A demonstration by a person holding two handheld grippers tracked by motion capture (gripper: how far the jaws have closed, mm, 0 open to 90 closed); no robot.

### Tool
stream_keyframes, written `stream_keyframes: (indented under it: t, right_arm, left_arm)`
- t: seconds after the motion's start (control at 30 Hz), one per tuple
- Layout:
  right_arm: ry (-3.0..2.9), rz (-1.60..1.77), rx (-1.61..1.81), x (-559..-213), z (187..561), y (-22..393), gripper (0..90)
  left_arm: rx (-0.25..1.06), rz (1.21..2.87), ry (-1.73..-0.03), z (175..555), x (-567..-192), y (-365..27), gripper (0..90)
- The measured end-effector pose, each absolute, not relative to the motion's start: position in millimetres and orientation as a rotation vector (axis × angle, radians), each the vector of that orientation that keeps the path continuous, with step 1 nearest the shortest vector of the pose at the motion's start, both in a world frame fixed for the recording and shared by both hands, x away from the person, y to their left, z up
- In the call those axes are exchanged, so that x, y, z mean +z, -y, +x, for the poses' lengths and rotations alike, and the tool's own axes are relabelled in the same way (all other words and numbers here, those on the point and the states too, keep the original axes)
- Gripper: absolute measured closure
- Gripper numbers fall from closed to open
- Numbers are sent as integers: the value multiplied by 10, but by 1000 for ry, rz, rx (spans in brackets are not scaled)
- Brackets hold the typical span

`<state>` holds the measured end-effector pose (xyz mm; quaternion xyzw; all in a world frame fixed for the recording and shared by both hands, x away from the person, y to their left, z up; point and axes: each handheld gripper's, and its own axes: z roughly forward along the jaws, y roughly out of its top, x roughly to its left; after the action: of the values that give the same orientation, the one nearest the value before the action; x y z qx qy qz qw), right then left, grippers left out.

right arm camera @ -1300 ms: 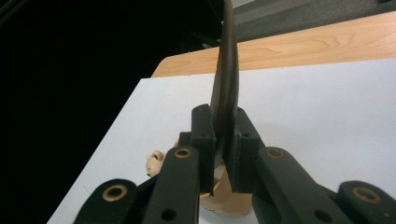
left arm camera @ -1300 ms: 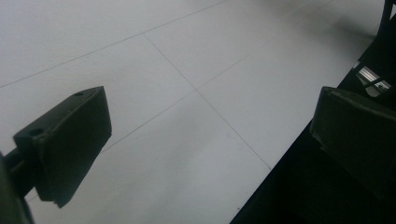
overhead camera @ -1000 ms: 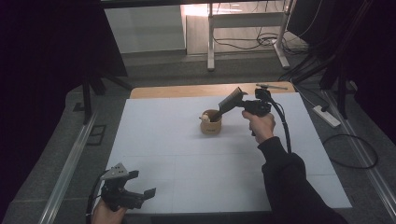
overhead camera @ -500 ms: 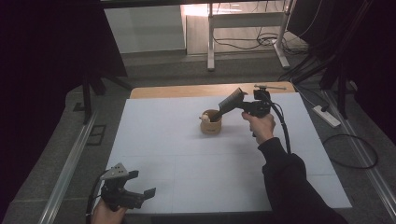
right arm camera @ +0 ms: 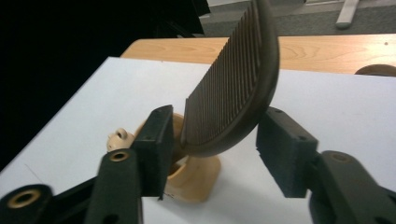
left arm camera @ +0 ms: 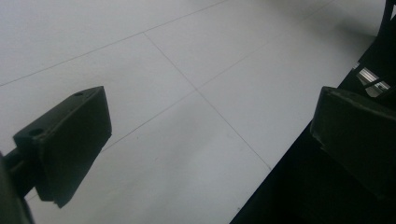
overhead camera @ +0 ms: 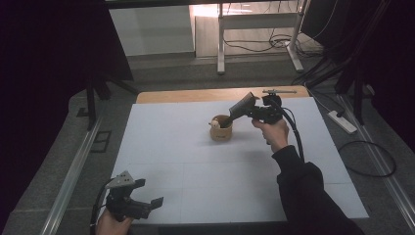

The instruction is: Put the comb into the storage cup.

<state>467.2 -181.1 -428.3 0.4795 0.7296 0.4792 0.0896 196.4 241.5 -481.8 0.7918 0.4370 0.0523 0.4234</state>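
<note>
Overhead, from the high view, the right gripper (overhead camera: 234, 115) reaches in over a small wooden cup (overhead camera: 221, 129) that stands upright on the white table (overhead camera: 161, 147), toward its far middle. A dark comb (overhead camera: 242, 105) slants up from the cup between the jaws. The left gripper (overhead camera: 147, 205) rests near the table's near-left corner, well apart from the cup.

Next, the left gripper view shows its 2 jaws spread wide over bare white tabletop at the table's edge, with nothing between them.

Last, in the right gripper view the comb (right arm camera: 233, 88) stands tilted, its lower end in the cup (right arm camera: 194, 179). The jaws have just been opening: the comb sits between the 2 pads, with a gap at the right pad.
</note>
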Motion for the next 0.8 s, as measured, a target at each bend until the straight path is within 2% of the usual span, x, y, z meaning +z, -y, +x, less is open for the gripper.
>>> stream_keyframes:
  t: [0.23, 0.8]
  right_arm:
    - [-2189, 1385, 1441, -4260, 4644, 1804, 352]
    - [-2246, 1360, 1459, -4245, 4570, 1895, 188]
  left_arm:
    - [131, 1982, -1097, 1966, -4819, -2416, 0]
    - [129, 1983, -1099, 1968, -4819, -2414, 0]
